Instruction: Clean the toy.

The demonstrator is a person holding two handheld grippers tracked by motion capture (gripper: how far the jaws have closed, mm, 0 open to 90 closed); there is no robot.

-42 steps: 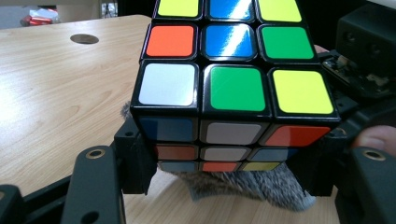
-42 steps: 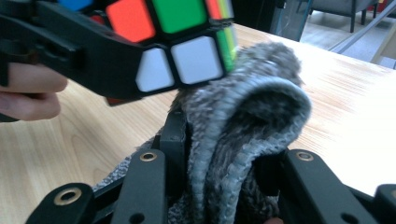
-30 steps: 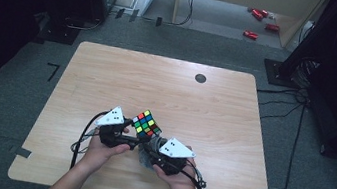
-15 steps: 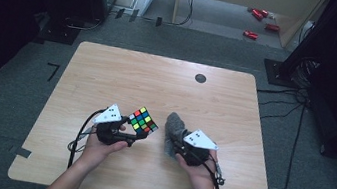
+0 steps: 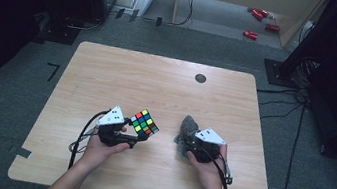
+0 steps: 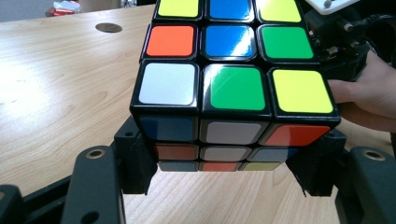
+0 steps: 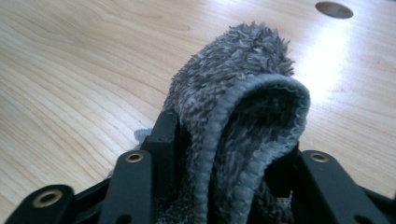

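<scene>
Above the near half of the counter (image 5: 108,75), the left claw (image 5: 132,138) is clamped on a scrambled puzzle cube (image 5: 145,123) while the right claw (image 5: 184,145), its jaws just now widening, has a folded grey cloth (image 5: 186,133) between them, whose looped pile and stitched hem the right gripper view shows close up.

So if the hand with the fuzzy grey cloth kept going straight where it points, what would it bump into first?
Probably nothing: past the right gripper and its grey cloth lies bare table. The dark round spot sits off to one side, though depth is hard to judge.
</scene>
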